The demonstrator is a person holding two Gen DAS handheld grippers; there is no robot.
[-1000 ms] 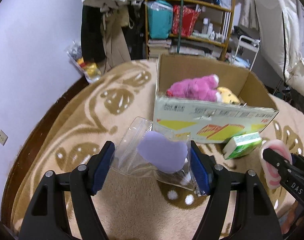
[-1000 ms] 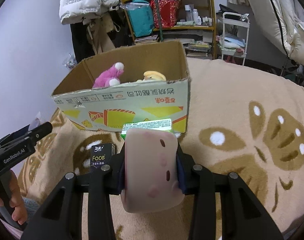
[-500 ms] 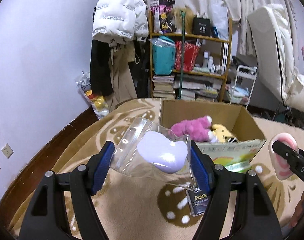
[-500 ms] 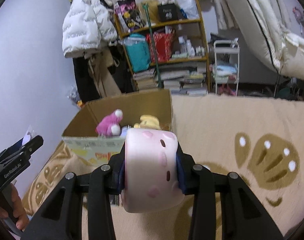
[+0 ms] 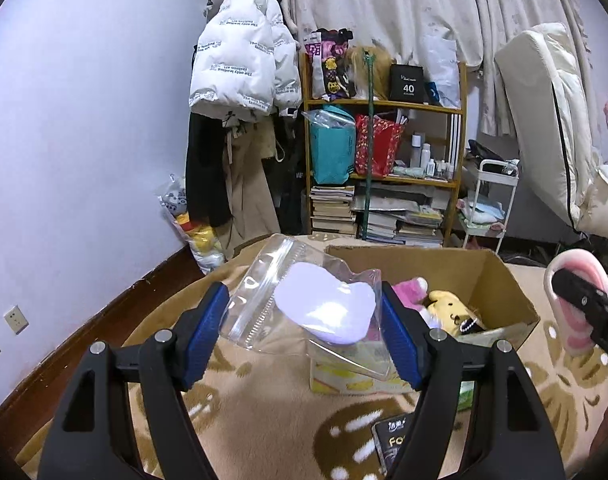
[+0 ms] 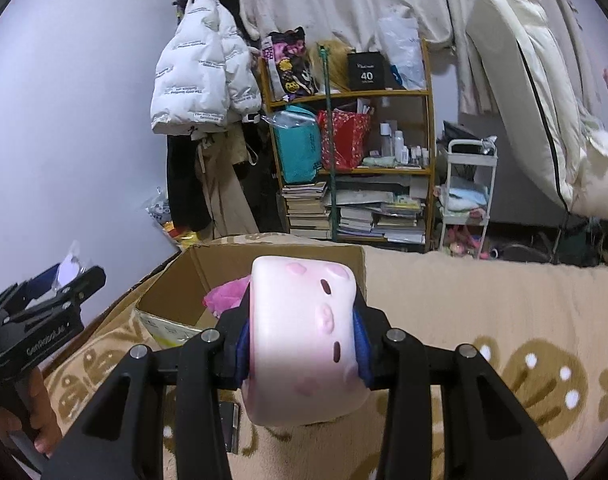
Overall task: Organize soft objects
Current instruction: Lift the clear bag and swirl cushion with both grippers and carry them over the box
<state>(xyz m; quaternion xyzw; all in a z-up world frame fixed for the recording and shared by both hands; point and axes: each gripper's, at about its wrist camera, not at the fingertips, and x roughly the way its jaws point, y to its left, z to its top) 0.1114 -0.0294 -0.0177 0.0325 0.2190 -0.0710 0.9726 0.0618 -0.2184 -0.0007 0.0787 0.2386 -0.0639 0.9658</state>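
Observation:
My left gripper [image 5: 304,332] is shut on a clear zip bag [image 5: 271,304] with a soft lilac pad [image 5: 328,304] inside, held in the air in front of the cardboard box [image 5: 500,280]. The box holds a pink plush [image 5: 412,288] and a yellow plush [image 5: 452,310]. My right gripper [image 6: 301,344] is shut on a pale pink squishy block [image 6: 304,336], held above the rug near the box [image 6: 175,292]. The block also shows at the right edge of the left wrist view [image 5: 572,308]. The left gripper shows at the left of the right wrist view [image 6: 43,304].
A tan patterned rug [image 5: 263,420] covers the floor. A black tissue pack [image 5: 392,440] and a green pack [image 5: 466,394] lie in front of the box. A cluttered shelf [image 5: 384,168], hanging coats [image 5: 239,68], a white cart [image 5: 488,204] and a mattress [image 5: 544,120] stand behind.
Both grippers have risen and tilted up with their objects, so the box now sits lower and its inside shows more. Both grips are unchanged.

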